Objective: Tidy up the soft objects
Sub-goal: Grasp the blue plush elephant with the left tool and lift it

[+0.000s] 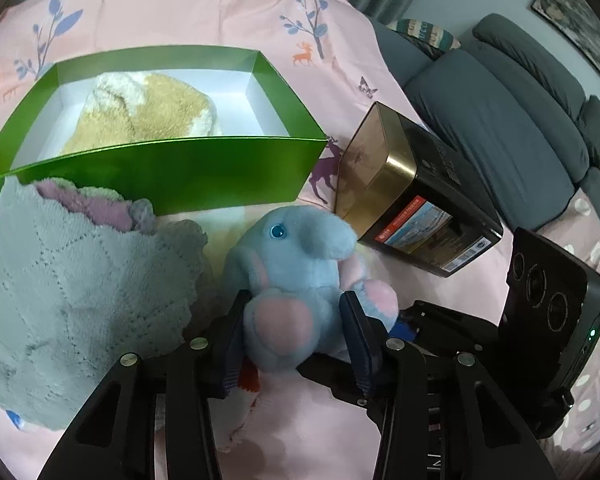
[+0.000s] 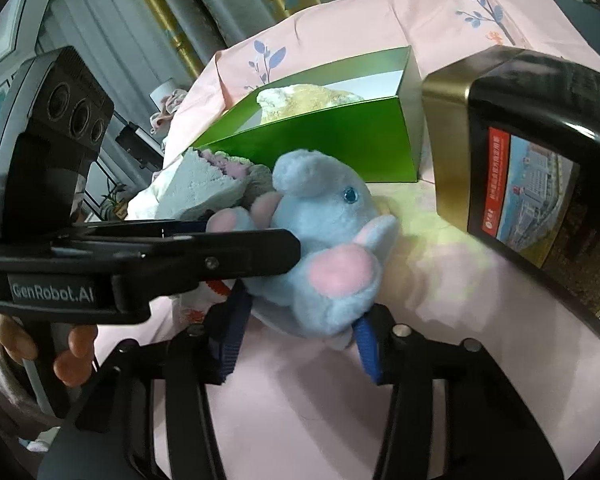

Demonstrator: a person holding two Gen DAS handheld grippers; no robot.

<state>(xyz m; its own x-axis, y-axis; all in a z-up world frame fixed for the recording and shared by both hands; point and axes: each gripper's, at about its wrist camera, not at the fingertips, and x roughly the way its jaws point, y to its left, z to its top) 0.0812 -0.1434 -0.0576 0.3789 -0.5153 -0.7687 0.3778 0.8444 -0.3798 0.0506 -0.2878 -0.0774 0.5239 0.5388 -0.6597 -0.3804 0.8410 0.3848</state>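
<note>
A: How will the pale blue plush elephant with pink ears and feet (image 1: 296, 280) handle?

B: I judge it light, squashy and unbreakable; the plump body is the best hold. It lies just in front of the shiny green open cardboard box (image 1: 156, 176).

A: And the fingers?

B: The left gripper (image 1: 296, 320) is clamped on its body; the right gripper (image 2: 300, 320) pinches its lower end.

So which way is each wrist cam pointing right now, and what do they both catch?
Left wrist: sits on the left gripper, facing the blue plush toy and green box; the right gripper's body shows at right.
Right wrist: sits on the right gripper, facing the plush from its other side; the left gripper and the person's fingers show at left.
Shared: plush, green box, grey towel, black-and-gold tin.
</note>
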